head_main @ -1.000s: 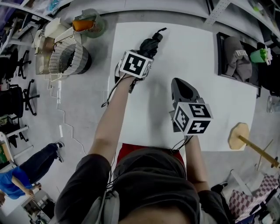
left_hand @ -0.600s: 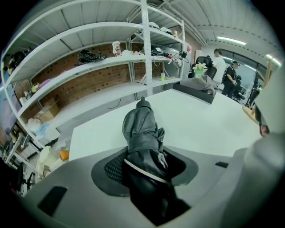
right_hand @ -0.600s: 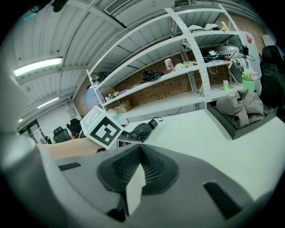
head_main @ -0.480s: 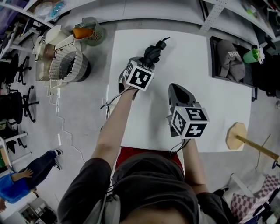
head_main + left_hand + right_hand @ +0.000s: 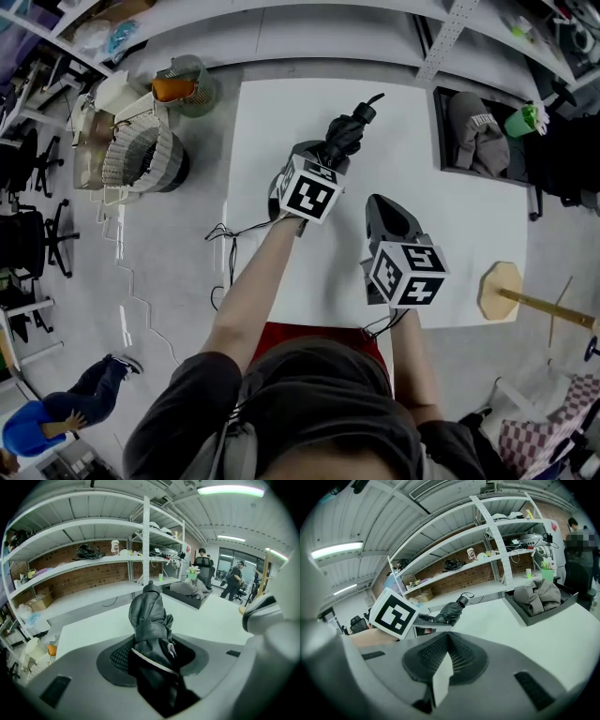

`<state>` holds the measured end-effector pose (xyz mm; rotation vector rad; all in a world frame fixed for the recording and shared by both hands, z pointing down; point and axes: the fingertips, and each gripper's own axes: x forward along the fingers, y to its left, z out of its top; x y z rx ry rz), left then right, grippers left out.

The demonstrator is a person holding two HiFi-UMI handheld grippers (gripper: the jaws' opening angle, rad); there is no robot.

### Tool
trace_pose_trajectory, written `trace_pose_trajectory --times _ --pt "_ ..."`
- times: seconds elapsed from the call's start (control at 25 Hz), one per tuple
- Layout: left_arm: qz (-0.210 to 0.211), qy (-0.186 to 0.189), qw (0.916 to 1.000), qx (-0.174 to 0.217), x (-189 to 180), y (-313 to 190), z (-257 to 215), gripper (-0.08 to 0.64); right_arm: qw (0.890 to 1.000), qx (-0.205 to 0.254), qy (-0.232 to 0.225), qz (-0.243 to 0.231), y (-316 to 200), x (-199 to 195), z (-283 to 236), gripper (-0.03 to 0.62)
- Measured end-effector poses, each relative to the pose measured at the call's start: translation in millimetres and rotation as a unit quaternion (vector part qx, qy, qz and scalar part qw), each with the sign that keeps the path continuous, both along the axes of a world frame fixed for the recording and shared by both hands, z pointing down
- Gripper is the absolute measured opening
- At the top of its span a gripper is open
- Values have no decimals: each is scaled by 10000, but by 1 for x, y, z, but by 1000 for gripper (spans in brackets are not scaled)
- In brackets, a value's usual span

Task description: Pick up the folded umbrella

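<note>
The left gripper (image 5: 323,157) is clenched on the folded umbrella (image 5: 349,131); its jaws have just been closing with the dark bundle between them. It holds the umbrella over the white table (image 5: 281,122), handle end toward the far edge. The right gripper (image 5: 386,204) hangs near the table's middle, jaws together on nothing. At the far right corner a dark tray (image 5: 441,131) holds a crumpled grey garment (image 5: 473,131) (only cloth shows in it).
</note>
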<state>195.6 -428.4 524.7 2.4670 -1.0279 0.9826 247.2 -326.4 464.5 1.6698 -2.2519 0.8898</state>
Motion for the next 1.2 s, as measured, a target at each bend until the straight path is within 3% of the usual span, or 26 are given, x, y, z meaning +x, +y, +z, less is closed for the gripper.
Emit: trace_pose_trajectory --times 0.44,0.88,1.2 --pt "-30 996 9937 516 -9 36 -66 207 9997 165 102 139 20 -1 -17 18" --pt "-179 2154 9716 968 -42 65 -144 207 9991 378 198 23 40 -26 -36 18" --pt "-182 2499 9601 1244 -75 89 -180 207 9982 530 278 52 52 -50 -53 18"
